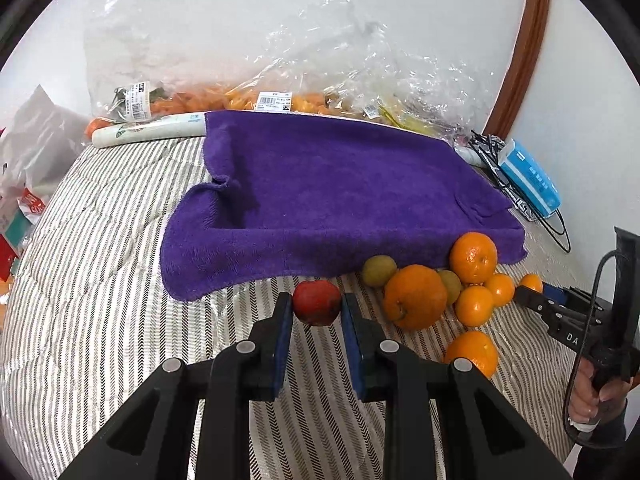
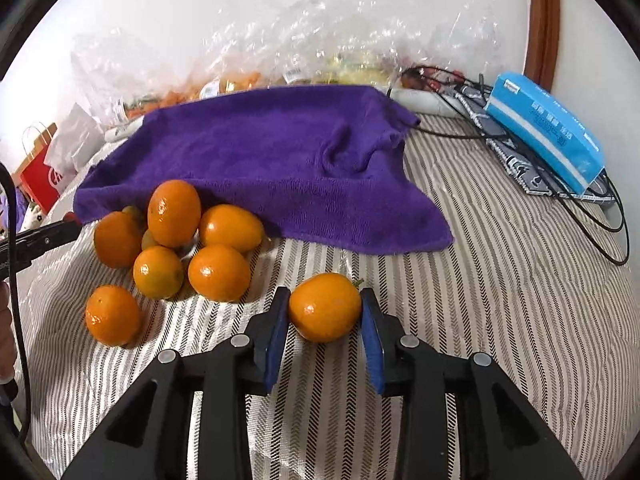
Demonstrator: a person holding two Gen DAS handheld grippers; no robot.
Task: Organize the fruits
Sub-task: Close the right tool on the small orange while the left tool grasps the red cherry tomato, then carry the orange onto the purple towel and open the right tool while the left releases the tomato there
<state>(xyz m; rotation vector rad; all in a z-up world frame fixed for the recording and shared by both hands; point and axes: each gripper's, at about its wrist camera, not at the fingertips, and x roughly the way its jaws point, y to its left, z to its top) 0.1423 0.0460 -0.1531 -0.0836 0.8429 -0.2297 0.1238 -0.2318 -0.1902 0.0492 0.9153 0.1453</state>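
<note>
My left gripper (image 1: 316,306) squeezes a smooth, round red apple (image 1: 317,302) just in front of the fuzzy purple towel (image 1: 332,196). My right gripper (image 2: 325,312) pinches one shiny orange mandarin (image 2: 325,307), also in front of the towel. Six more mandarins (image 2: 219,273) and two small greenish fruits (image 1: 379,270) sit piled at the towel's edge on the striped quilt (image 2: 500,280).
</note>
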